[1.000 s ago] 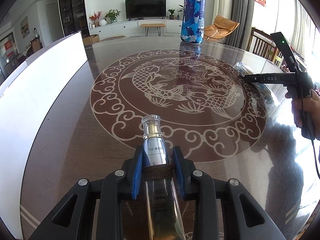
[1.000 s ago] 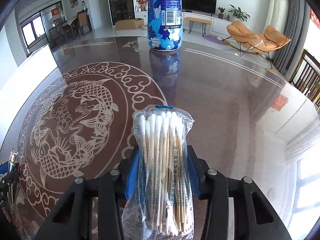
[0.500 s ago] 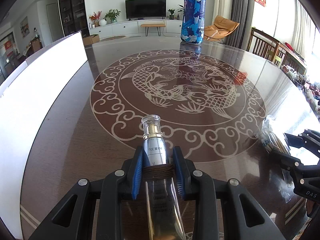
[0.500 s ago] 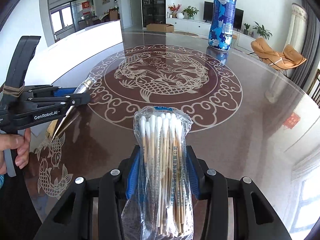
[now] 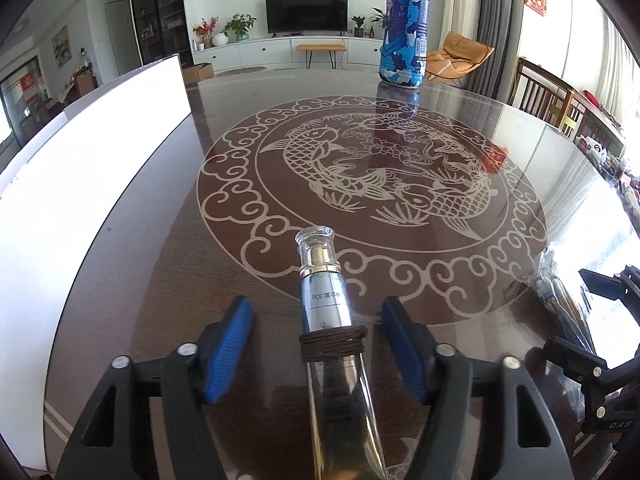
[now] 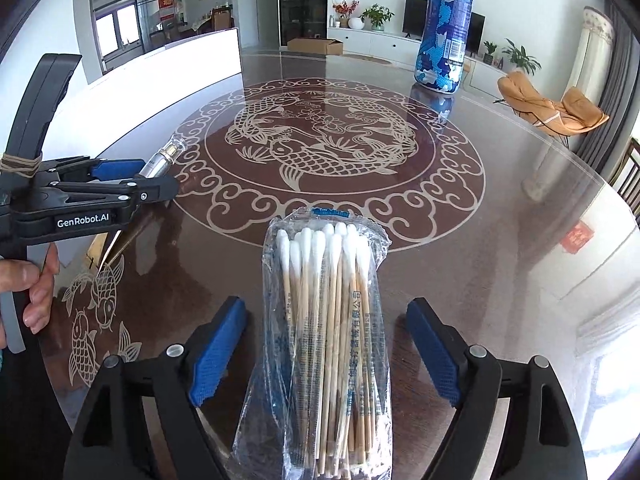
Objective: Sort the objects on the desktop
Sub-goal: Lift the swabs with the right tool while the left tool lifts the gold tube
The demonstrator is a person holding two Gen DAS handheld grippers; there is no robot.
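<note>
The left gripper (image 5: 316, 344) has just been opening its jaws, and they now stand wide, the blue pads (image 5: 228, 350) clear on both sides of the cosmetic tube (image 5: 328, 320) lying between them on the table (image 5: 168, 216). The tube's clear cap points toward twelve o'clock, at the rim of the carp medallion (image 5: 372, 176), and a dark cord is wound around its silver neck. The right gripper (image 6: 320, 348) has likewise just been opening; its pads sit well apart from the bag of cotton swabs (image 6: 324, 320), which rests between them with the white tips toward twelve o'clock. In the right wrist view the left gripper (image 6: 132, 184) shows at nine o'clock, a hand (image 6: 28, 284) on its handle, the tube under its fingers. In the left wrist view the right gripper and the bag (image 5: 560, 300) appear at about four o'clock, though glare there blurs the bag and its outline is hard to read. A tall blue patterned bottle (image 5: 404, 28) stands upright at the far edge, near one o'clock, well apart from both grippers. A white board (image 5: 80, 168) runs along the table at nine to ten o'clock.
</note>
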